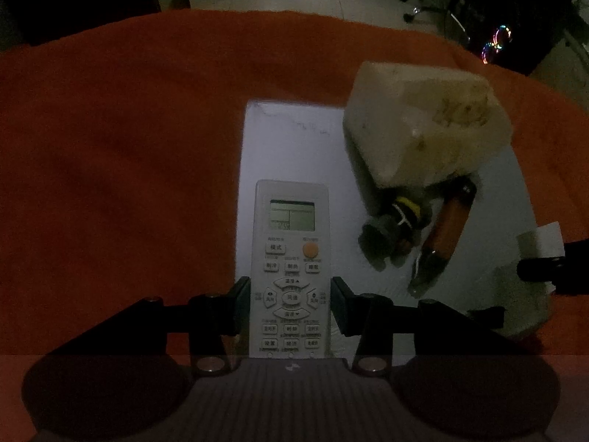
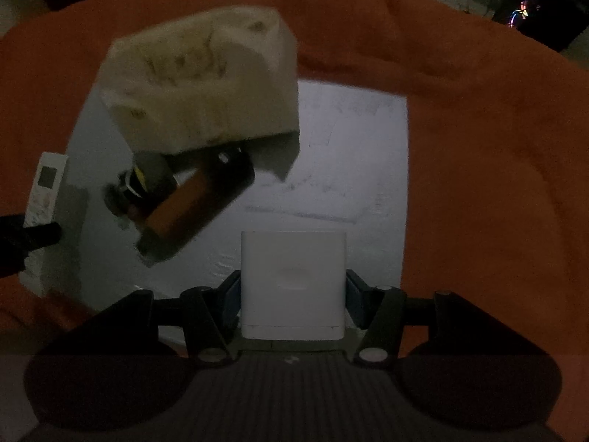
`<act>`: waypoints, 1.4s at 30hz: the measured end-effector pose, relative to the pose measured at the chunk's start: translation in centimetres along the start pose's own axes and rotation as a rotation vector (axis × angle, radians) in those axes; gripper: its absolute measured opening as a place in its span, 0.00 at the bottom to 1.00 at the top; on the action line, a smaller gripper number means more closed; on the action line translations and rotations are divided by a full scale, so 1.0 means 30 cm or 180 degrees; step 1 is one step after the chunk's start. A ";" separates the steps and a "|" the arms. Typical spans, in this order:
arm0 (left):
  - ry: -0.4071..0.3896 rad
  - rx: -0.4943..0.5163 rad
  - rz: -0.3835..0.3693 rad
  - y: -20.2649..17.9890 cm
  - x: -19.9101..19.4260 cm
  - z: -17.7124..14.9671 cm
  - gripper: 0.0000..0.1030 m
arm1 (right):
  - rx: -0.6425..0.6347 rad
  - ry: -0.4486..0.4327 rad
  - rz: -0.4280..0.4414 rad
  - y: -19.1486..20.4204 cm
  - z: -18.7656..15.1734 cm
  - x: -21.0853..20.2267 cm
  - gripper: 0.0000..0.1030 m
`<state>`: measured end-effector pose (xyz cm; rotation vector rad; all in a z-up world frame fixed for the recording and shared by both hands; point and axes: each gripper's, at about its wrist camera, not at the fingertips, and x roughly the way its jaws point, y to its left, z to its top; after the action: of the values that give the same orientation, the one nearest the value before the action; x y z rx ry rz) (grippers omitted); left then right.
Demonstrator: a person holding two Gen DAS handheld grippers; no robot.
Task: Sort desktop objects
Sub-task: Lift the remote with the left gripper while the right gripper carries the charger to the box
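A white remote control (image 1: 290,258) with a small screen and an orange button stands between the jaws of my left gripper (image 1: 291,304), which is shut on its lower half, above a white sheet (image 1: 316,140). My right gripper (image 2: 292,300) is shut on a plain white box (image 2: 293,283) over the same white sheet (image 2: 360,154). A cream foam-like block (image 1: 423,125) lies tilted over an orange-and-black tool (image 1: 445,228) and a grey-yellow bundle (image 1: 397,224). In the right wrist view the block (image 2: 206,81) and tool (image 2: 191,206) sit at the left, with the remote (image 2: 44,188) at the far left edge.
An orange cloth (image 1: 129,129) covers the table under the white sheet. Beyond the table's far edge is a pale floor with a chair base (image 1: 423,7) and coloured lights (image 1: 497,42). The scene is dim.
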<state>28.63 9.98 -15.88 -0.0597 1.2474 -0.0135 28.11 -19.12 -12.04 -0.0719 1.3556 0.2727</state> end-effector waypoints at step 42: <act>-0.0170 0.0331 -0.0328 -0.154 -0.481 -0.579 0.39 | -0.0395 -0.0050 0.0398 0.230 -0.618 -0.386 0.57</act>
<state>7.67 5.32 -7.48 -0.0339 1.1874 -0.1651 6.63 -18.06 -4.09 -0.0885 1.3287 0.4619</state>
